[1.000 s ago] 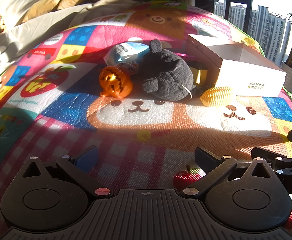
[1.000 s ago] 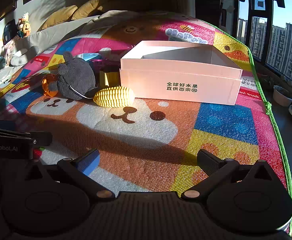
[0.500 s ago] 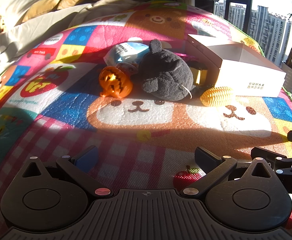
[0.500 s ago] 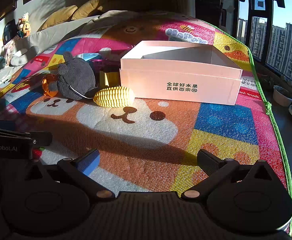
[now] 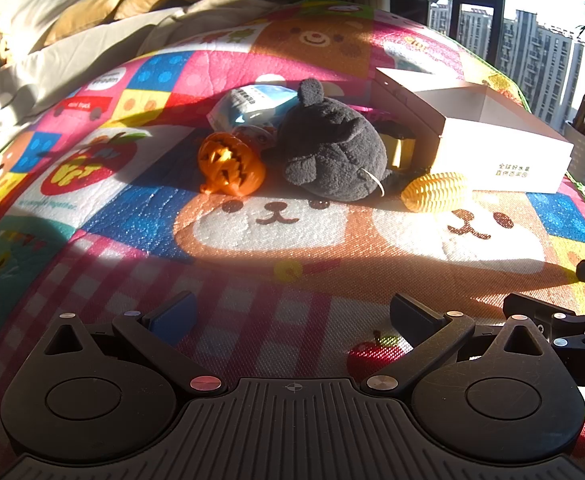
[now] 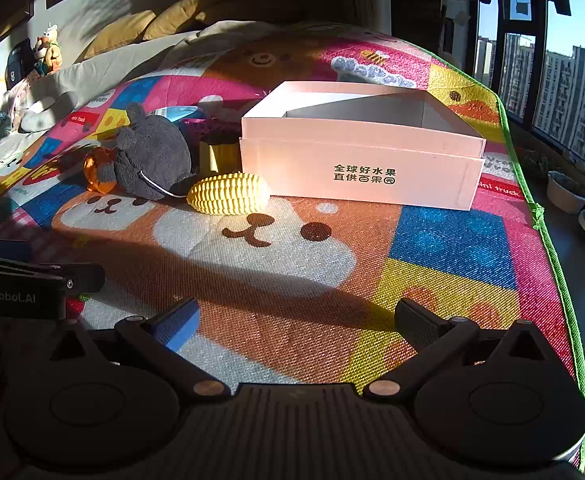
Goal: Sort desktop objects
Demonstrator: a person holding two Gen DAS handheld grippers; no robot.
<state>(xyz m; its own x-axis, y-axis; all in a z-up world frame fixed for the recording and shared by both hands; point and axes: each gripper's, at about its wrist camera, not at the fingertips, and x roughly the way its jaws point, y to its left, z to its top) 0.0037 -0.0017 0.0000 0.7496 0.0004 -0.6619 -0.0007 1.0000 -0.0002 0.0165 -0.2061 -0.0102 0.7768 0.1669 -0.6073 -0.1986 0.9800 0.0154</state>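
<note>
An open pink-white cardboard box [image 6: 362,172] stands on the colourful play mat; it also shows in the left wrist view [image 5: 500,148]. Left of it lie a yellow toy corn cob [image 6: 228,194] [image 5: 434,192], a dark grey plush mouse [image 6: 152,160] [image 5: 332,152], an orange pumpkin toy [image 5: 230,168] [image 6: 98,174], a yellow block [image 6: 218,156] and a blue-white packet [image 5: 252,100]. My left gripper [image 5: 292,316] is open and empty, well short of the toys. My right gripper [image 6: 296,320] is open and empty, in front of the box.
The mat's green edge [image 6: 540,216] runs along the right, with the floor and plant pots [image 6: 568,196] beyond. Pillows [image 6: 132,34] and bedding lie at the back left. Each gripper's body shows at the other view's side [image 6: 20,284] [image 5: 572,320].
</note>
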